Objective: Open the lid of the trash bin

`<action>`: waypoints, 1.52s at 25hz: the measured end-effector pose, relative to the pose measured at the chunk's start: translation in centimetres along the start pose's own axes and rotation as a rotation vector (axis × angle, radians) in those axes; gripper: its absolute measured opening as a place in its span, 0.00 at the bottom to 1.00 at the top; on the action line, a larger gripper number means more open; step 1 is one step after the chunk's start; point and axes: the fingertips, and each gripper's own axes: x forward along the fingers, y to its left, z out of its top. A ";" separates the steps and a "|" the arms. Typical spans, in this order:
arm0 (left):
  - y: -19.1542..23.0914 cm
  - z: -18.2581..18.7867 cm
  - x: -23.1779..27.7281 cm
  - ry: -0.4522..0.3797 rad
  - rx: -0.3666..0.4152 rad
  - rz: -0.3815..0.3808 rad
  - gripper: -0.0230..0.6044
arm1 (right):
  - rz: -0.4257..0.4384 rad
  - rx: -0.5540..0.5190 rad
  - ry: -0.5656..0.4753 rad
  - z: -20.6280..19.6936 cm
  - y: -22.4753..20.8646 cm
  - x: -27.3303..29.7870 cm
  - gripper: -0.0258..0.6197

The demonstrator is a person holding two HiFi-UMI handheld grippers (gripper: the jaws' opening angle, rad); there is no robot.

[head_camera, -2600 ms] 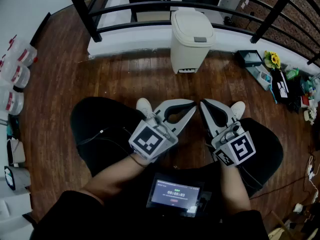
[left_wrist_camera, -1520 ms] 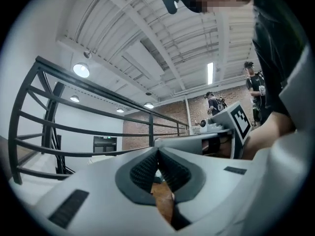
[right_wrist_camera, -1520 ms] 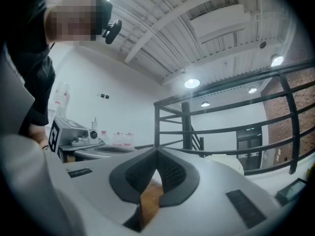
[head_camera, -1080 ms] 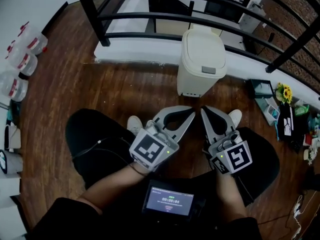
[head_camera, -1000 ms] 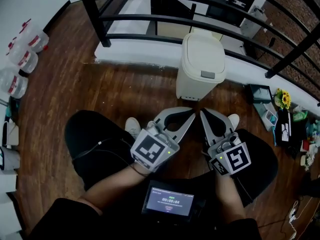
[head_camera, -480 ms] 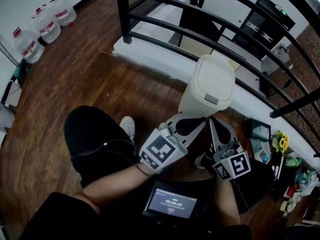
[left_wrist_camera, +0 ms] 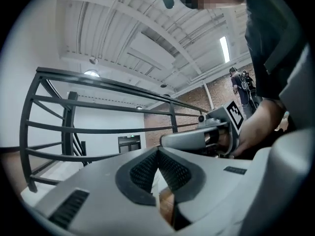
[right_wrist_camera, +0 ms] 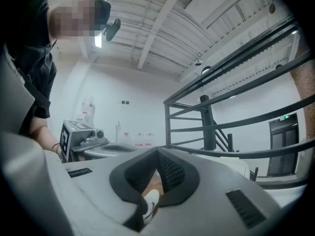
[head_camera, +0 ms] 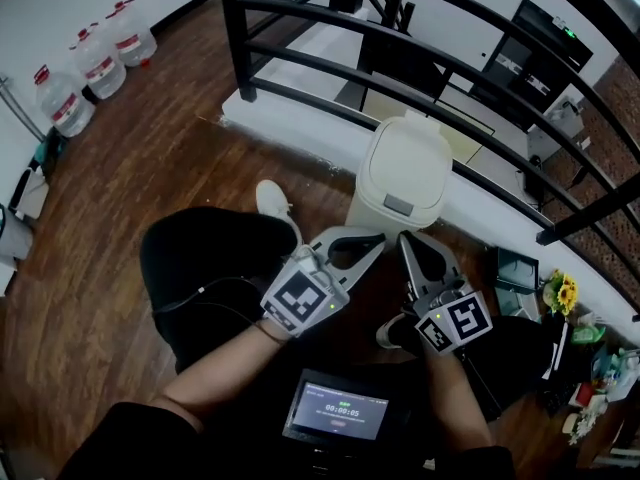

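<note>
— So, what sits far left?
— Water bottles (head_camera: 95, 63). They're clear plastic with red caps, lined up by the white wall, well apart from the job.
— And the left tool (head_camera: 378, 240)?
— Its jaws are pressed together at the tips with nothing between them. The left gripper view shows the ribbed black pads (left_wrist_camera: 145, 171) meeting, with only an oval gap behind. It's held low over the person's lap and points at the bin, I'd say poised for the approach.
— Where's the bin (head_camera: 365, 213)?
— Just ahead of both tips. It stands on the dark wood floor (head_camera: 150, 168), against the white ledge under the black metal railing (head_camera: 400, 43). It's cream plastic with rounded corners. The smooth, domed lid (head_camera: 405, 163) is down flat, and there's a grey latch (head_camera: 398, 205) at its front edge.
— The right tool (head_camera: 403, 238)?
— Also closed on nothing, its tip near the left one's and angled toward the latch. My guess is that the grey tab wants pressing, so a closed tip would serve as a prod.
— Farther right?
— Floor clutter with yellow flowers (head_camera: 562, 293). The rest is too small to sort.
</note>
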 end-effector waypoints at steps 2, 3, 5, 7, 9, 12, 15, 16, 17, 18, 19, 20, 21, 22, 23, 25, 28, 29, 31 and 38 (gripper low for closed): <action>0.3 -1.0 0.7 -0.001 -0.006 -0.008 0.09 | -0.007 0.013 -0.004 -0.1 -1.0 0.1 0.06; 0.5 -1.5 1.2 -0.002 -0.004 -0.017 0.09 | -0.018 0.023 -0.006 -0.4 -1.6 0.1 0.06; 0.9 -2.6 2.3 -0.004 0.000 -0.039 0.09 | -0.048 0.032 -0.003 -1.3 -3.0 0.1 0.06; 1.9 -3.6 3.0 -0.007 -0.016 -0.050 0.09 | -0.080 0.034 0.012 -2.4 -4.1 0.4 0.06; 2.7 -4.4 3.3 -0.008 -0.061 -0.051 0.09 | -0.106 0.037 0.045 -3.5 -4.4 0.5 0.06; 3.9 -5.8 3.1 0.010 -0.118 -0.044 0.09 | -0.137 0.049 0.057 -4.2 -4.0 0.7 0.06; 4.9 -6.4 2.8 0.019 -0.124 -0.052 0.09 | -0.156 0.056 0.027 -4.8 -3.9 1.2 0.06; 5.0 -6.5 2.7 0.018 -0.122 -0.055 0.08 | -0.160 0.055 0.020 -5.1 -3.8 1.2 0.06; 5.2 -6.7 2.6 0.018 -0.124 -0.057 0.09 | -0.163 0.052 0.012 -5.3 -3.8 1.2 0.06; 5.4 -7.0 2.5 0.018 -0.130 -0.057 0.09 | -0.164 0.049 0.003 -5.5 -3.8 1.2 0.06; 5.7 -7.4 2.5 0.018 -0.137 -0.057 0.09 | -0.165 0.049 -0.008 -5.8 -3.9 1.2 0.06; 5.9 -7.8 2.6 0.018 -0.139 -0.057 0.08 | -0.165 0.051 -0.017 -6.1 -4.1 1.3 0.06; 6.0 -8.2 3.0 0.015 -0.135 -0.057 0.09 | -0.164 0.055 -0.023 -6.4 -4.5 1.3 0.06; 6.1 -8.7 3.4 0.012 -0.128 -0.060 0.09 | -0.163 0.058 -0.028 -6.8 -5.0 1.2 0.06; 6.1 -9.3 3.8 0.012 -0.123 -0.067 0.09 | -0.163 0.059 -0.031 -7.1 -5.6 1.3 0.06; 6.1 -10.4 4.5 0.007 -0.121 -0.081 0.09 | -0.169 0.059 -0.030 -8.0 -6.5 1.4 0.06; 6.3 -12.6 5.0 0.008 -0.138 -0.089 0.09 | -0.175 0.051 -0.024 -9.3 -7.4 1.9 0.06; 6.2 -13.4 5.2 0.010 -0.138 -0.094 0.09 | -0.175 0.050 -0.024 -9.8 -7.5 2.1 0.06; 5.7 -15.0 5.6 0.018 -0.123 -0.115 0.09 | -0.177 0.056 -0.022 -10.7 -7.7 2.5 0.06; 4.5 -22.6 7.3 0.108 -0.196 -0.166 0.09 | -0.141 0.070 0.028 -15.7 -8.3 3.1 0.06</action>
